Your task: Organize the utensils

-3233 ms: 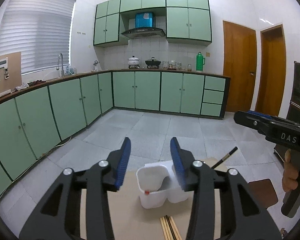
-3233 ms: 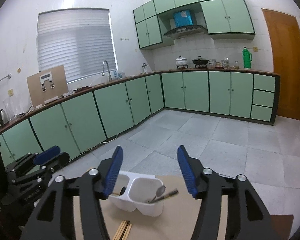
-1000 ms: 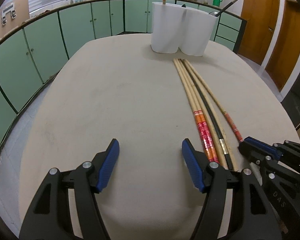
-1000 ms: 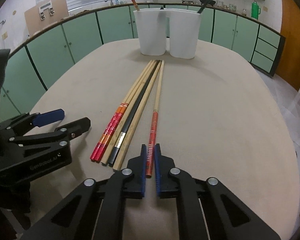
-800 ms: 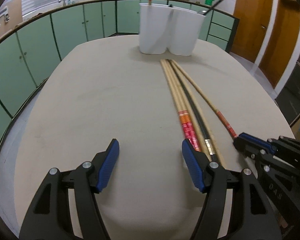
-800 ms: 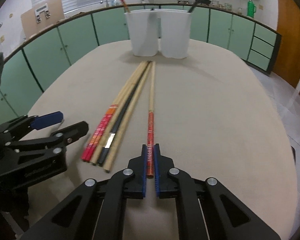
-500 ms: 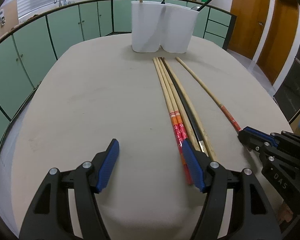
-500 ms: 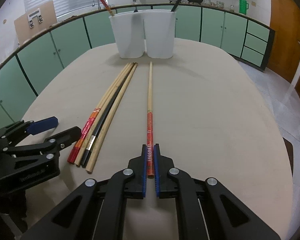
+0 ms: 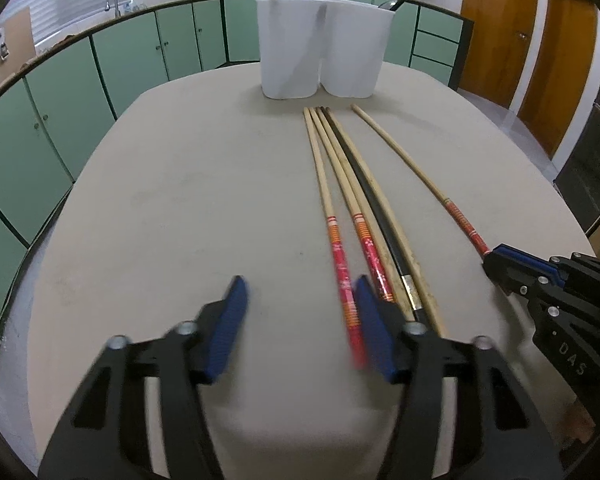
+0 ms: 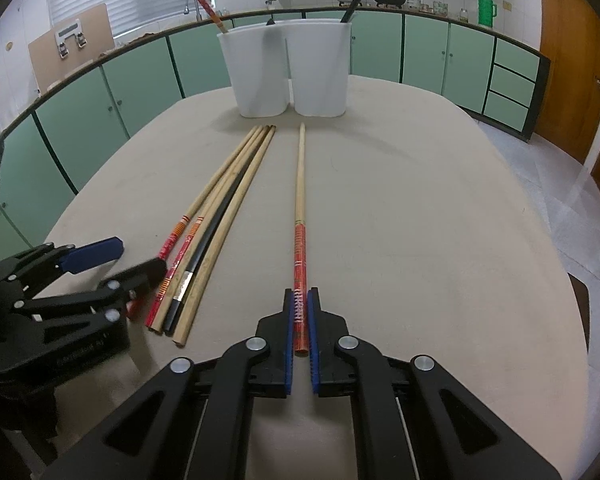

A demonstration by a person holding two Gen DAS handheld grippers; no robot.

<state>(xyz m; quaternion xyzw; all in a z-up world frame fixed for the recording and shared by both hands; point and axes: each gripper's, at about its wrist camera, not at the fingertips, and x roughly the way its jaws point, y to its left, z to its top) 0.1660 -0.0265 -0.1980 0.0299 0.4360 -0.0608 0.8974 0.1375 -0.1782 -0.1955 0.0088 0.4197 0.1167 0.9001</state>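
Note:
A white two-compartment holder [image 9: 324, 48] [image 10: 288, 68] stands at the far end of the beige table [image 9: 180, 200], with a red-ended and a black chopstick sticking out of it. My right gripper [image 10: 300, 320] [image 9: 500, 258] is shut on the red end of a single wooden chopstick [image 10: 300, 184] that lies flat and points at the holder. Left of it lies a bundle of several chopsticks [image 9: 360, 200] [image 10: 220, 208]. My left gripper [image 9: 300, 320] [image 10: 128, 264] is closing; the bundle's leftmost red-ended chopstick [image 9: 332, 220] lies between its fingers, against the right one, with the left pad well apart from it.
The table's rounded edge [image 10: 572, 280] drops to a tiled floor on the right. Green kitchen cabinets [image 9: 60, 92] run behind and to the left, wooden doors [image 9: 496, 28] at the back right. Bare tabletop lies left of the bundle and right of the single chopstick.
Both grippers came down from above the table. The right one, shut, swung its chopstick away from the bundle. The left gripper slid right onto the bundle's end and its jaws have narrowed.

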